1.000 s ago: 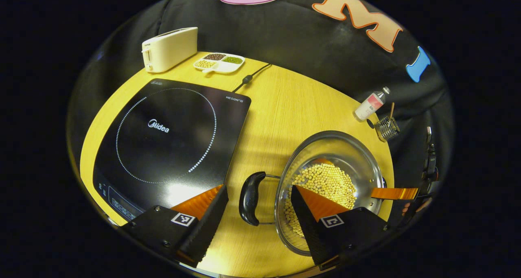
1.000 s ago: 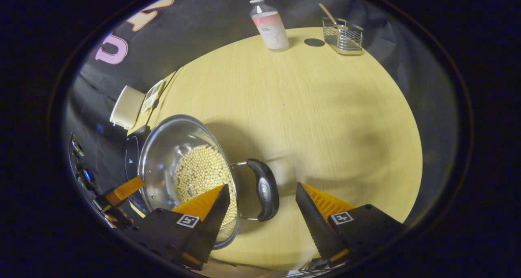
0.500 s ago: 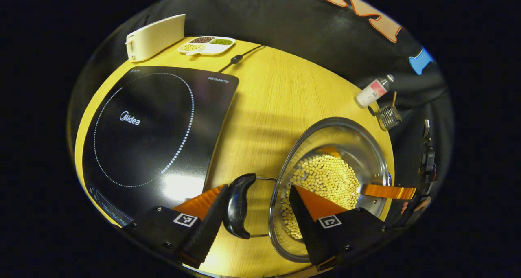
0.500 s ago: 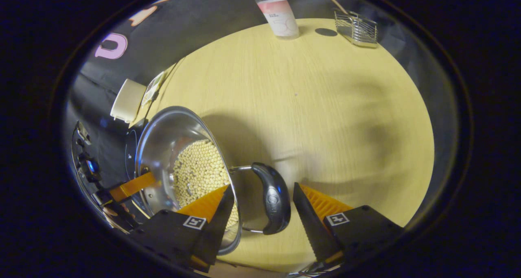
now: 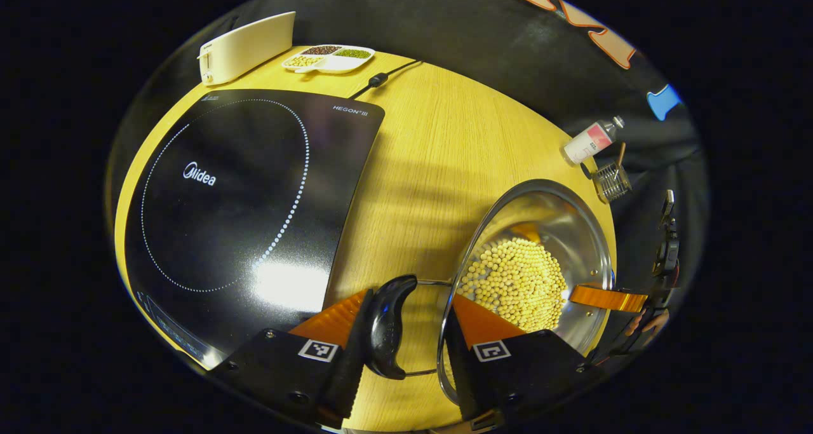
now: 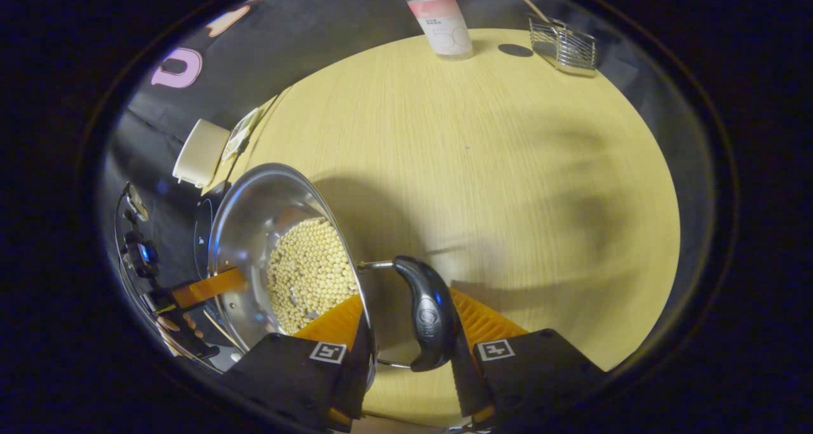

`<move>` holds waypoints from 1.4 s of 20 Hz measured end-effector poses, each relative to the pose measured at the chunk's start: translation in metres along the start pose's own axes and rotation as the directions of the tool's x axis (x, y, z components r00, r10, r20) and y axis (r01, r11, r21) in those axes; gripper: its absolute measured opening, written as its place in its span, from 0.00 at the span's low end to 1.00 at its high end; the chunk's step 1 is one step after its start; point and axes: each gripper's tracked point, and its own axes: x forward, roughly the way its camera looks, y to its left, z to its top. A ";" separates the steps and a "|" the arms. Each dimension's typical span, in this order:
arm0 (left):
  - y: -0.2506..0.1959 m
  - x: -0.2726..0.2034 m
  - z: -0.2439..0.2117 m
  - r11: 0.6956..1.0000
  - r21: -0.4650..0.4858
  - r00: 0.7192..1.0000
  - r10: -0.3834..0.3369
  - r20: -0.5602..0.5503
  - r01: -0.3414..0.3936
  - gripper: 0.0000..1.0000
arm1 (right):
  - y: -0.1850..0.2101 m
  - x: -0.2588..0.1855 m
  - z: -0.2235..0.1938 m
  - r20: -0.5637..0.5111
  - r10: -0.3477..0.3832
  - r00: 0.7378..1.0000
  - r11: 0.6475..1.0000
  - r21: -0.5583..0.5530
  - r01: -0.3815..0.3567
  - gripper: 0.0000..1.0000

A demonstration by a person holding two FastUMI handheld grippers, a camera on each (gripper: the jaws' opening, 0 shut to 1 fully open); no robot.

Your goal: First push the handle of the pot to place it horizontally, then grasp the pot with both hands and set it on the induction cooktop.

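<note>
On the table [image 5: 444, 142] right of the cooktop [image 5: 248, 192] sits the pot [image 5: 540, 218], full of pale beans [image 5: 514, 281], not on the glass yet. Each side of it has a black handle lying flat.

In the left gripper view, the left gripper [image 5: 406, 358] has its jaws around the near handle [image 5: 387, 326]: one finger presses the handle's outer side, the other sits at the pot wall, so there's a gap and I can't tell if it's a real clamp.

Same deal in the right gripper view: the right gripper [image 6: 409, 351] straddles the other handle [image 6: 429, 313], outer finger touching it, inner one by the rim.

At the far edge are a toaster [image 5: 248, 46], a divided dish [image 5: 330, 58], a bottle [image 6: 439, 18] and a wire rack [image 6: 562, 40].
</note>
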 end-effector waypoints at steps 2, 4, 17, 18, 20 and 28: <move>-0.002 -0.001 -0.003 1.000 -0.014 1.000 0.003 -0.003 -0.003 0.63 | -0.001 -0.001 0.001 0.013 -0.021 1.000 1.000 -0.017 0.021 0.53; -0.002 -0.005 -0.006 1.000 -0.009 1.000 0.009 -0.002 -0.009 0.61 | -0.002 -0.005 0.001 0.021 -0.031 0.999 0.999 -0.023 0.032 0.53; 0.007 -0.066 0.018 0.999 0.039 0.996 -0.039 0.074 0.036 0.60 | 0.040 -0.059 -0.006 0.109 -0.019 0.994 1.000 -0.006 0.019 0.60; 0.011 -0.071 0.021 0.998 0.044 0.996 -0.049 0.078 0.046 0.60 | 0.046 -0.061 -0.006 0.115 -0.022 0.993 1.000 -0.001 0.023 0.60; 0.023 -0.080 0.028 0.997 0.040 0.994 -0.070 0.087 0.067 0.60 | 0.065 -0.066 -0.010 0.129 -0.028 0.991 1.000 0.012 0.027 0.60; 0.107 -0.116 0.056 0.996 0.064 0.992 -0.064 0.106 0.058 0.60 | 0.164 -0.062 -0.029 0.143 -0.007 0.990 0.999 0.042 0.001 0.53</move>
